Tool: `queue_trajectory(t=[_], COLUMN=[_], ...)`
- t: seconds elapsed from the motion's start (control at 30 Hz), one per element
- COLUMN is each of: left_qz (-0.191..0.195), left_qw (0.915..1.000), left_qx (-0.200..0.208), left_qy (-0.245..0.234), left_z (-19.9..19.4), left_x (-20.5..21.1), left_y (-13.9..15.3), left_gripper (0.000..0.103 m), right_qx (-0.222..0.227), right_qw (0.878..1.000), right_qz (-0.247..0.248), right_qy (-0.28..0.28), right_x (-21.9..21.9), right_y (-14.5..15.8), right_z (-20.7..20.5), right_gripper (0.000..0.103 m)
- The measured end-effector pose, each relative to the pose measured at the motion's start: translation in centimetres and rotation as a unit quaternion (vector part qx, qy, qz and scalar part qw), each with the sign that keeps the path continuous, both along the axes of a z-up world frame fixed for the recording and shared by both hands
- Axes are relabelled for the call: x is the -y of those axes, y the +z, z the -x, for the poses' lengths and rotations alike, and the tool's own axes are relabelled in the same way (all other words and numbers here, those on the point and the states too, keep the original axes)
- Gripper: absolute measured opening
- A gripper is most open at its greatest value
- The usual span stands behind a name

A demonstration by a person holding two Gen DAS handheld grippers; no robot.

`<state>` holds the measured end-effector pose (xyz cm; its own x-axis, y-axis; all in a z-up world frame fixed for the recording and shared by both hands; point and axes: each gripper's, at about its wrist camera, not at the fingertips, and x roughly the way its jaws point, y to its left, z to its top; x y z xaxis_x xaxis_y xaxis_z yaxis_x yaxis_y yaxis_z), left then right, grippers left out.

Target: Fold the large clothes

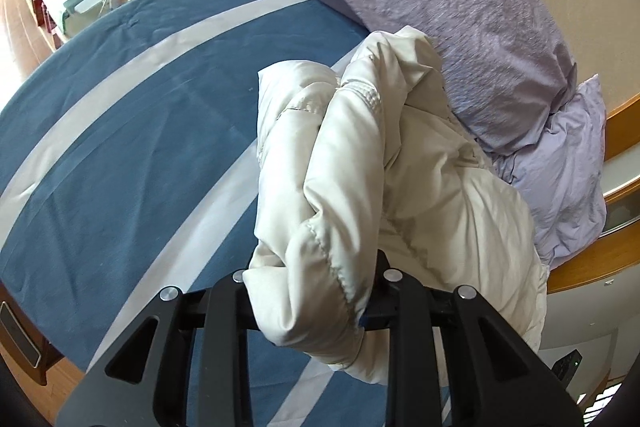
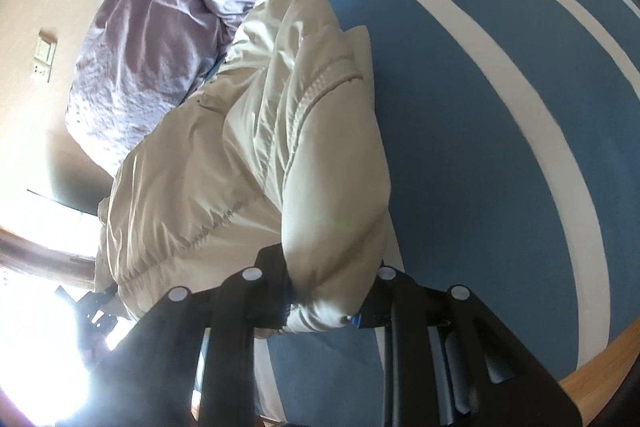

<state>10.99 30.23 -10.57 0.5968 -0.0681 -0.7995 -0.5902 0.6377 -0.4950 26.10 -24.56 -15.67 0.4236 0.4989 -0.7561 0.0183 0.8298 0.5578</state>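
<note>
Nearest, the left gripper and right gripper each pinch a bunched fold of the cream jacket, which trails over the blue striped bed toward lilac pillows beyond.

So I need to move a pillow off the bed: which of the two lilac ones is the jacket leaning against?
The darker, mottled lilac pillow. The cream jacket lies along its edge; the paler, smoother pillow sits further behind it.
</note>
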Motion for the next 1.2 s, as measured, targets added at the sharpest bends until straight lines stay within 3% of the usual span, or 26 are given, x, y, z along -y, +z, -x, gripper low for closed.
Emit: queue_trajectory(t=[0.1, 0.23, 0.33, 0.5, 0.73, 1.0, 1.2], left_qz=[-0.001, -0.003, -0.004, -0.013, -0.063, -0.097, -0.113], left_qw=[1.0000, 0.9997, 0.9993, 0.9988, 0.9967, 0.9930, 0.9859], left_qx=[-0.004, -0.019, -0.029, -0.032, -0.049, -0.062, -0.108], left_qy=[0.005, 0.016, 0.025, 0.034, 0.013, -0.025, -0.060], left_z=[0.0, 0.1, 0.1, -0.2, -2.4, -4.7, -6.4], left_x=[0.0, -0.3, -0.8, -2.3, -3.1, -2.6, -2.9], left_y=[-0.2, -0.4, -0.6, 0.3, 2.4, 3.3, 1.7], left_gripper=[0.031, 0.045, 0.064, 0.082, 0.086, 0.086, 0.086], right_qx=[0.004, 0.010, 0.034, 0.083, 0.125, 0.102, 0.094], right_qw=[1.000, 0.999, 0.995, 0.986, 0.973, 0.963, 0.953], right_qz=[0.005, 0.050, 0.089, 0.143, 0.185, 0.220, 0.257], right_qy=[-0.001, -0.012, -0.028, -0.033, 0.062, 0.114, 0.127], right_x=[0.0, 0.4, 1.3, 1.5, -4.6, -8.2, -9.3], right_y=[0.3, 1.2, 2.4, 5.4, 6.9, 4.0, 2.0], right_z=[0.5, 0.4, 0.4, -0.5, -1.5, -2.0, -2.0], right_gripper=[0.028, 0.049, 0.055, 0.055, 0.055, 0.055, 0.062])
